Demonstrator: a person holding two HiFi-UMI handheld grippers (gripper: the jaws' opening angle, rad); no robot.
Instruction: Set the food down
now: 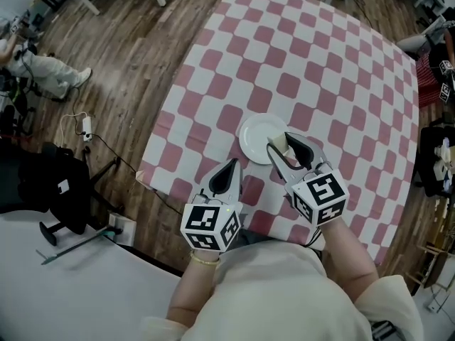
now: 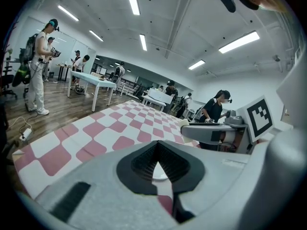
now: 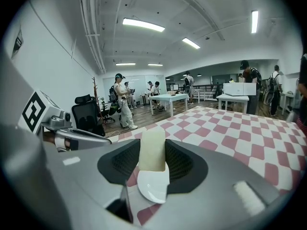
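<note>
Table (image 1: 313, 62), pink-and-white checked cloth, beneath both grippers. White plate (image 1: 252, 137), directly under the right gripper (image 1: 279, 142) fingertips, ahead and right of the left gripper (image 1: 229, 165) tips. Left fingers together, nothing between. Right fingers clamped on pale food block (image 3: 152, 150), upright, over the plate.

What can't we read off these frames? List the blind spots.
1. Whether the food touches the plate: in the head view the right tongs cover its lower end, and the right gripper view shows only overlap.
2. What the food is: a plain pale block, no detail in any view.
3. The plate in the left gripper view: only a sliver shows, behind the shut left tongs.
</note>
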